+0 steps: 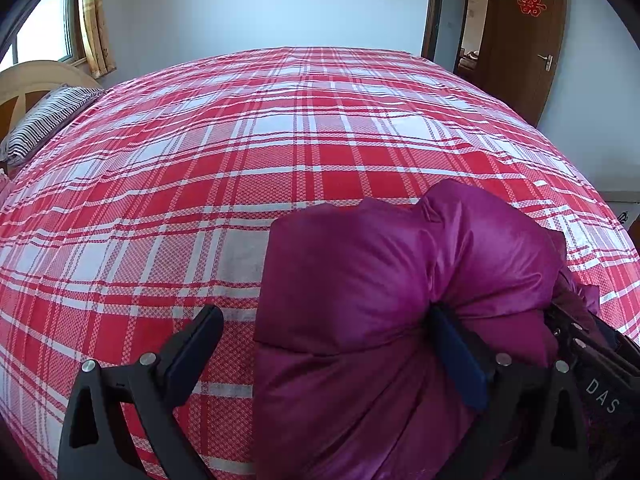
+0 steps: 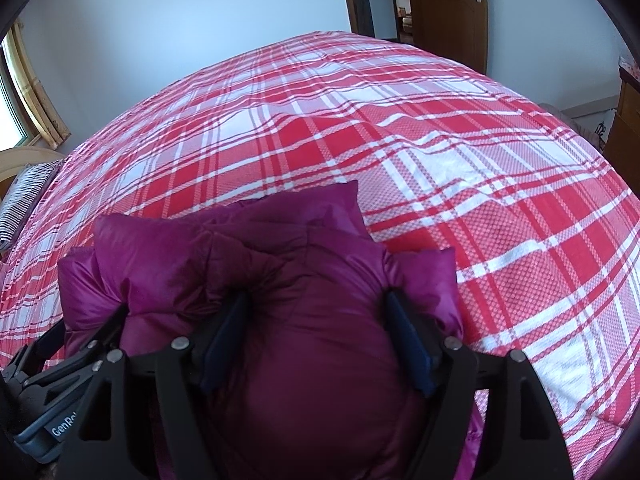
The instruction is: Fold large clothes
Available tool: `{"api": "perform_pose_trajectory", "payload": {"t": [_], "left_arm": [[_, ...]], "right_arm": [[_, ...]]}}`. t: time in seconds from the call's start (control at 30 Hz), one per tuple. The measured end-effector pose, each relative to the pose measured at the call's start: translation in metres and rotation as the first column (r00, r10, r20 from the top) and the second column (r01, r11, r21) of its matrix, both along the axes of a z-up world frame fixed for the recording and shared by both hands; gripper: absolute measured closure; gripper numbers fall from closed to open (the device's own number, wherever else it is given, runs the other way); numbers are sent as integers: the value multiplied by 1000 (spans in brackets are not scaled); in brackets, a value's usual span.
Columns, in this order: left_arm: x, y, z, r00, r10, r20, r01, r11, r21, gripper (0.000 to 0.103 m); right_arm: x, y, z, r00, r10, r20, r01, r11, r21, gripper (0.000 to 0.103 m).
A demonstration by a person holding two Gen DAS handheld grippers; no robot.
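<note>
Two grippers work one bulky magenta puffer jacket [image 1: 384, 280] that lies bunched on the near part of a bed covered with a red and white plaid sheet [image 1: 240, 140].

From the left wrist view, the left gripper [image 1: 324, 344] stands wide apart: its left finger hangs over bare sheet, while its right finger presses into a crease of the jacket. Nothing is pinched between them, so I read it as released. A striped pillow [image 1: 48, 120] lies at the far left edge, well apart from the work.

From the right wrist view, the right gripper [image 2: 318, 332] straddles a thick padded lump of the jacket [image 2: 280, 280], both pads dug into the fabric with puckers radiating from each, so it is grasping the garment. The left gripper's body shows at lower left, just beside the same bundle.

To do this fold well, I judge the left tool should close on an edge layer, not a puffy middle, then both should lift together and lay the padding flat, pressing out trapped air so the fold does not spring back.
</note>
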State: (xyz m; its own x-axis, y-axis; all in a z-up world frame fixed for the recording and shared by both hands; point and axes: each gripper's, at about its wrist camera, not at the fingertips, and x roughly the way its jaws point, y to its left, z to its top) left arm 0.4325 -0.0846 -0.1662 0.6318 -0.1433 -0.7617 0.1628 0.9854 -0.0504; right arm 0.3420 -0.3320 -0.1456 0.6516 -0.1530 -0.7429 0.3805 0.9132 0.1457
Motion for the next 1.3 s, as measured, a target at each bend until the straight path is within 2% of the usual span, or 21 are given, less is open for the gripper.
{"api": "perform_pose_trajectory", "payload": {"t": [0.83,0.9,0.93,1.0,1.03,1.07,1.13,1.17,1.2,1.3], "left_arm": [[1,3,0,1000,-3,-10,3,1000,-22,1],[3,8,-1,999,-21,-34,19,997,-71,1],[4,15,-1,997,-43,-62,35,991,-127,1],[-3,34,3,991,-97,-96,72,969,-236,1],[-10,41,8,989,-124,-80,97,957,-272,1],[-20,51,14,988,-144,-47,123,946,-299,1],[-38,64,21,985,-172,2,163,930,-330,1],[-46,69,22,981,-195,12,187,917,-353,1],[-53,73,20,977,-214,7,201,904,-378,1],[-60,69,9,964,-265,-18,234,878,-417,1]], "right_arm": [[2,1,-1,1000,-1,-13,0,1000,-19,26],[2,0,-1,1000,5,-10,-5,1000,-10,25],[3,0,-1,1000,12,-13,-12,1000,-5,25],[1,-3,2,999,40,-15,-40,999,15,24],[-2,-5,6,997,73,-20,-72,997,28,24],[-11,-10,13,992,122,-6,-122,991,58,24],[-31,-21,24,982,172,79,-181,977,116,17],[-46,-30,30,976,174,132,-190,974,124,8],[-55,-36,33,975,164,153,-182,977,112,4],[-74,-59,32,976,137,169,-160,979,125,4]]}}
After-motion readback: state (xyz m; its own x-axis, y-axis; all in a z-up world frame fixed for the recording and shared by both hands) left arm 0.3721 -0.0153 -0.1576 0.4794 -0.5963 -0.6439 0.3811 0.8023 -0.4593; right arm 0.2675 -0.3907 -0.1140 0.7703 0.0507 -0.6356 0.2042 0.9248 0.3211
